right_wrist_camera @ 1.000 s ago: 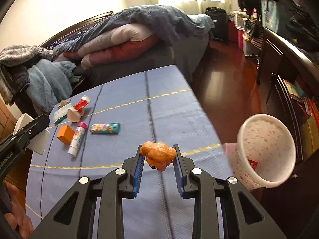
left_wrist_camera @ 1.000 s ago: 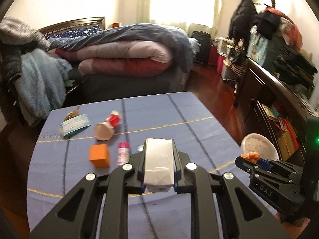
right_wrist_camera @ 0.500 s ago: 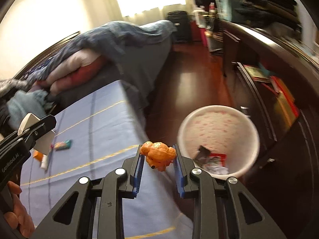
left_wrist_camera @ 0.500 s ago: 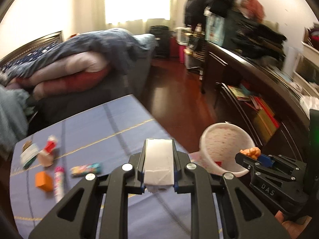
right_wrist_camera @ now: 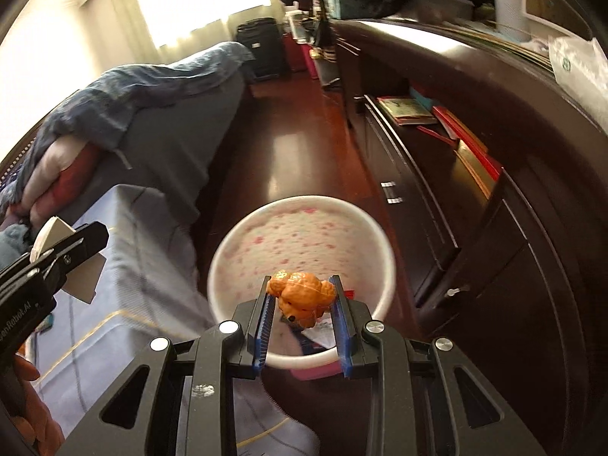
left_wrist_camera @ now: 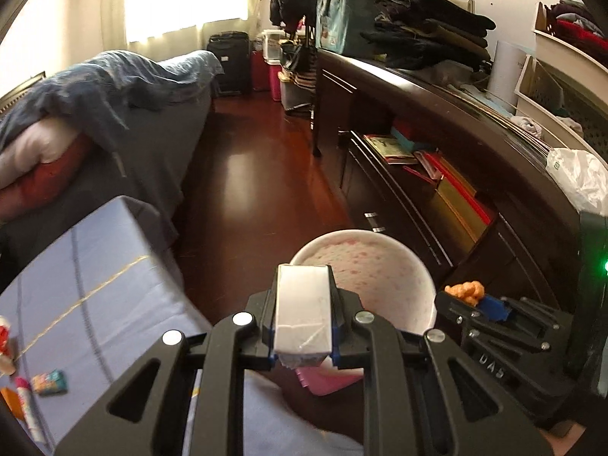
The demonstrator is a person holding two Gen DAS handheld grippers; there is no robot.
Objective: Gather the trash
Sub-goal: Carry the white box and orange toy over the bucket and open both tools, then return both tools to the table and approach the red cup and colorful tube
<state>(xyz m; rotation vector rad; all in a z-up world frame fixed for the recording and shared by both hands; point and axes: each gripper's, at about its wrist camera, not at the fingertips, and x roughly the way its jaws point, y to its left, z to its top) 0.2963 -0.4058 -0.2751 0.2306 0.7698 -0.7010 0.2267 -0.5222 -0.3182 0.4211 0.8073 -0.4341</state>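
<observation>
My left gripper (left_wrist_camera: 303, 313) is shut on a white box (left_wrist_camera: 302, 309), held just short of the rim of a white, pink-speckled bin (left_wrist_camera: 374, 266) on the floor beside the table. My right gripper (right_wrist_camera: 302, 300) is shut on a small orange toy animal (right_wrist_camera: 300, 294) and hangs over the same bin (right_wrist_camera: 304, 239), which holds some wrappers. The right gripper (left_wrist_camera: 477, 298) with the orange toy shows at the right of the left wrist view. The left gripper (right_wrist_camera: 62, 245) with its box appears at the left of the right wrist view.
A blue-clothed table (left_wrist_camera: 95, 285) lies at the left, with a small teal packet (left_wrist_camera: 49, 382), a pink-capped tube (left_wrist_camera: 28, 406) and other litter. A bed (left_wrist_camera: 114, 114) stands behind it. A dark wooden cabinet (left_wrist_camera: 437, 152) with books runs along the right, red-brown floor between.
Both grippers have swung right, away from the table top to the bin, each still holding its item. The bin has come to the middle of both views.
</observation>
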